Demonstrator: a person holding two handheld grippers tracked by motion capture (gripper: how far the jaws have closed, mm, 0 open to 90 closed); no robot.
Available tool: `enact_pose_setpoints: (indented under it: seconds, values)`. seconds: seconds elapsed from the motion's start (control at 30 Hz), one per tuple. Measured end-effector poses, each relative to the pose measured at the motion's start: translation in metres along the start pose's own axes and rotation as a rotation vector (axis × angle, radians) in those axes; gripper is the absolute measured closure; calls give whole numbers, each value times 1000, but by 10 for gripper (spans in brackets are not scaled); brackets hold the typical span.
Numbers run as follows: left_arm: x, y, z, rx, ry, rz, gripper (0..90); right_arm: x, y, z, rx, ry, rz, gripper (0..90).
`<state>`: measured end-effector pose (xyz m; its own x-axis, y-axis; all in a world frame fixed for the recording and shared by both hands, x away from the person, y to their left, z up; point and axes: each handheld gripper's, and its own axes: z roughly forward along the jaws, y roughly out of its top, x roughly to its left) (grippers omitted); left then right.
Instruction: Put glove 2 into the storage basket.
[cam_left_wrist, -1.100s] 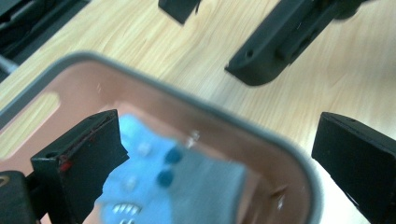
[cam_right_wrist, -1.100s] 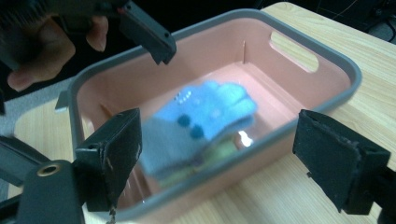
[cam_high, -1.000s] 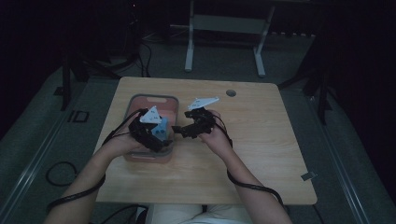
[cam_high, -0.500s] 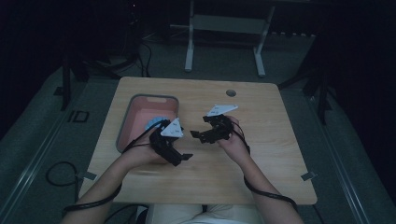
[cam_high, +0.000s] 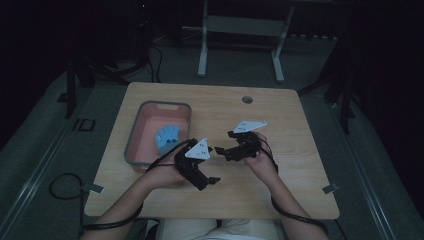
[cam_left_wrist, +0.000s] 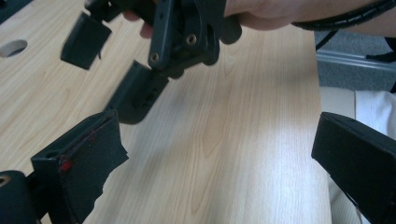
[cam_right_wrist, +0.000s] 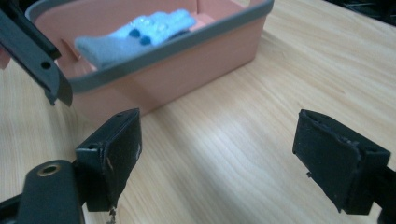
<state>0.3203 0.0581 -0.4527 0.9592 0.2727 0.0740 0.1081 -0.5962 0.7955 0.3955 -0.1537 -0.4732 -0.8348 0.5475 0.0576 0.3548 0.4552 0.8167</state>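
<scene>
The wooden table (cam_high: 300, 165) carries everything here, and the landmark on it is the pink bin (cam_high: 135, 145) with the grey rim, sitting on the left half. A second ago both grippers were crowded right over that bin; now they have pulled back toward the person, clear of its rim, and the pale blue glove (cam_high: 166, 137) lies inside, resting on the bin's floor near the near-right corner, dark dots on its fingertips visible in the right gripper view (cam_right_wrist: 140, 32). That reads to me as the drop done: the glove is in, nobody holds it, and the hands are retreating. The left gripper (cam_high: 212, 181) hangs just off the bin's near-right corner, jaws spread wide with nothing but bare wood between them in its own view (cam_left_wrist: 219, 154). The right gripper (cam_high: 222, 150) sits further out from the bin on the same side, also gaping wide and empty (cam_right_wrist: 217, 158), its camera looking back at the bin's wall. The two tools are close together, nearly nose to nose, so a careless swing could knock one into the other. Smaller things now: the round cable hole (cam_high: 247, 99) lies beyond the bin toward the far edge, and black cables (cam_high: 280, 212) trail from each hand off the near edge. Nothing stands between the grippers and the bin.
</scene>
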Motion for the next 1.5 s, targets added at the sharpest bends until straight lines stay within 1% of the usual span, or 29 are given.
enact_pose_setpoints:
  seconds: [0.03, 0.1, 0.17, 0.3, 0.37, 0.4, 0.43, 0.47, 0.57, 0.6, 0.63, 0.67, 0.8, 0.83, 0.87, 0.9, 0.97, 1.07, 1.2, 1.27, 1.4, 1.5]
  values:
    - [-2, 0, 2, -5, -1, -5, 19, 0, -3, -1, 2, 2, -2, 156]
    - [-4, -1, 6, -9, -10, 2, 18, 0, -9, -1, 8, -2, -6, 156]
    - [-7, -2, 12, -1, -19, 9, 18, -1, -14, -2, 11, -2, -5, 155]
    - [-12, -4, 21, -9, -54, 4, 19, -1, -26, -5, 10, -16, -9, 150]
    - [-14, -7, 27, -7, -57, 6, 19, -2, -32, -7, 13, -24, -10, 149]
    - [-14, -7, 27, -7, -57, 6, 19, -2, -32, -7, 13, -24, -10, 149]
    - [-17, -10, 34, 5, -62, 15, 19, -3, -35, -8, 15, -25, -7, 147]
    - [-18, -11, 37, 4, -70, 14, 19, -4, -44, -10, 15, -31, -4, 146]
    - [-21, -14, 44, 7, -83, 17, 19, -6, -54, -11, 20, -29, -2, 146]
    - [-21, -14, 44, 7, -83, 17, 19, -6, -54, -11, 20, -29, -2, 146]
    - [-24, -16, 49, 11, -79, 30, 19, -6, -56, -11, 24, -28, -2, 146]
    - [-25, -17, 52, 11, -78, 27, 19, -7, -63, -11, 37, -21, 5, 146]
    - [-28, -21, 59, 15, -91, 42, 19, -7, -76, -11, 50, -26, 4, 146]
    - [-28, -21, 59, 15, -91, 42, 19, -7, -76, -11, 50, -26, 4, 146]
    - [-29, -24, 65, 15, -101, 35, 19, -8, -79, -11, 44, -24, 6, 146]
    - [-30, -25, 67, 20, -103, 35, 19, -9, -84, -12, 47, -21, 16, 147]
    - [-31, -27, 71, 30, -109, 40, 19, -10, -88, -13, 53, -19, 14, 148]
    - [-33, -30, 76, 30, -124, 30, 19, -11, -93, -14, 60, -30, 11, 148]
    - [-34, -32, 80, 27, -125, 27, 19, -11, -99, -18, 49, -36, 14, 149]
    - [-35, -35, 83, 29, -116, 27, 19, -11, -104, -21, 37, -37, 12, 148]
    - [-35, -39, 85, 32, -112, 20, 19, -10, -108, -23, 33, -40, 11, 148]
    - [-35, -45, 86, 21, -115, 3, 19, -10, -112, -28, 22, -44, 17, 147]
